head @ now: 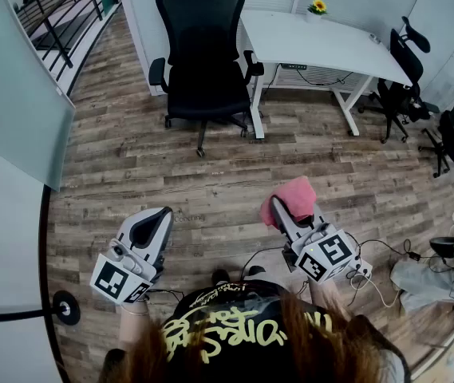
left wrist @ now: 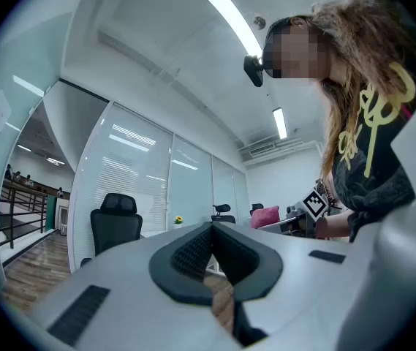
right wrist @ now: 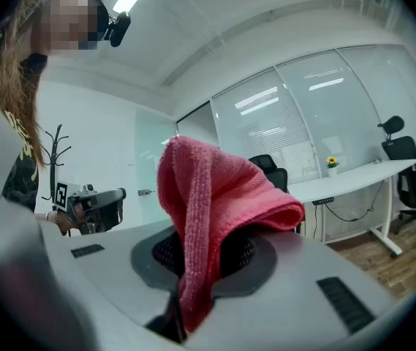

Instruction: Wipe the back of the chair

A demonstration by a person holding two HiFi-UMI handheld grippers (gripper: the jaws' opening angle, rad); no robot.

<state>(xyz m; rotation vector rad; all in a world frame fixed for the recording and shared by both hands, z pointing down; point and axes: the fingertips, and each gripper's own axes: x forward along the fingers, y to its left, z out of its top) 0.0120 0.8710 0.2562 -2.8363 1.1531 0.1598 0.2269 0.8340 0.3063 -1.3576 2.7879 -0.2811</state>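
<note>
The chair (head: 203, 50) stands at the far side of the room, black, with a high back and headrest. Its seat faces the near side and its back is toward the far glass wall. It is well apart from both grippers, with bare wooden floor (head: 211, 162) between. In the left gripper view the chair (left wrist: 116, 229) shows small in the distance. The pink cloth (head: 294, 198) is in the right hand-held gripper (head: 281, 211), low and right of centre in the head view. In the right gripper view the jaws of this gripper (right wrist: 197, 258) are closed on the cloth (right wrist: 208, 196). One fold is pinched between the pads, and the rest stands up and flops over to the right. The left hand-held gripper (head: 161, 215) is held at about the same nearness, left of the other and apart from it. Its own view shows this gripper (left wrist: 209, 248) with the jaws brought together at the tips and nothing between them. Both grippers point toward the far side of the room. Just right of the chair is a white bench (head: 314, 42), with its left legs beside the chair's armrest. A small yellow flower (head: 317, 6) stands at the bench's far edge. Further right are two more black chairs (head: 406, 70). Thin cables (head: 386, 258) lie on the floor at the near right.
</note>
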